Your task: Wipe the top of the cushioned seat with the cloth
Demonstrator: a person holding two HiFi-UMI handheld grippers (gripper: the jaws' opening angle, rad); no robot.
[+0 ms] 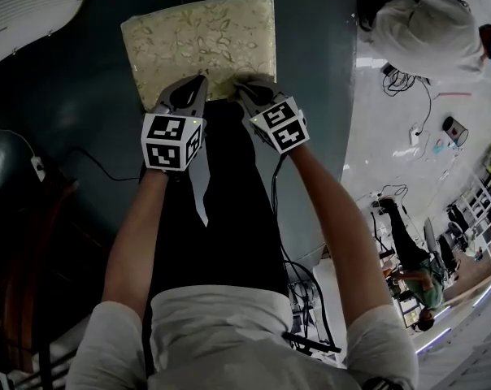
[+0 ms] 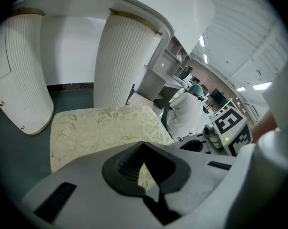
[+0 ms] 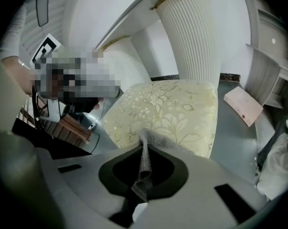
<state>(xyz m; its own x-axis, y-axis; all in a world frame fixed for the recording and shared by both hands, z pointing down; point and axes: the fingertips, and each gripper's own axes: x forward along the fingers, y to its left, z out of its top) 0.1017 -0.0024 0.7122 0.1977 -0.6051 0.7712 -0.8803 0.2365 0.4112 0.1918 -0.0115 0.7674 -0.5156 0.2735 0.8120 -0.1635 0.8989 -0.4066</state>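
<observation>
The cushioned seat [image 1: 201,43] is pale yellow with a leaf pattern and stands on the dark floor ahead of me. Both grippers hover at its near edge. My left gripper [image 1: 198,84] is at the seat's near left, with its jaws together and nothing between them; in the left gripper view its tips [image 2: 143,144] meet over the cushion [image 2: 96,128]. My right gripper [image 1: 244,88] is shut on a grey knitted cloth [image 3: 144,159], which hangs in a fold between the jaws and trails onto the cushion's near edge [image 3: 168,109].
White fluted columns [image 2: 125,61] [image 3: 191,37] rise behind the seat. A person in white [image 1: 428,31] bends at the right. A flat pale card [image 3: 243,105] lies on the floor right of the seat. A cable [image 1: 91,161] runs along the floor at the left.
</observation>
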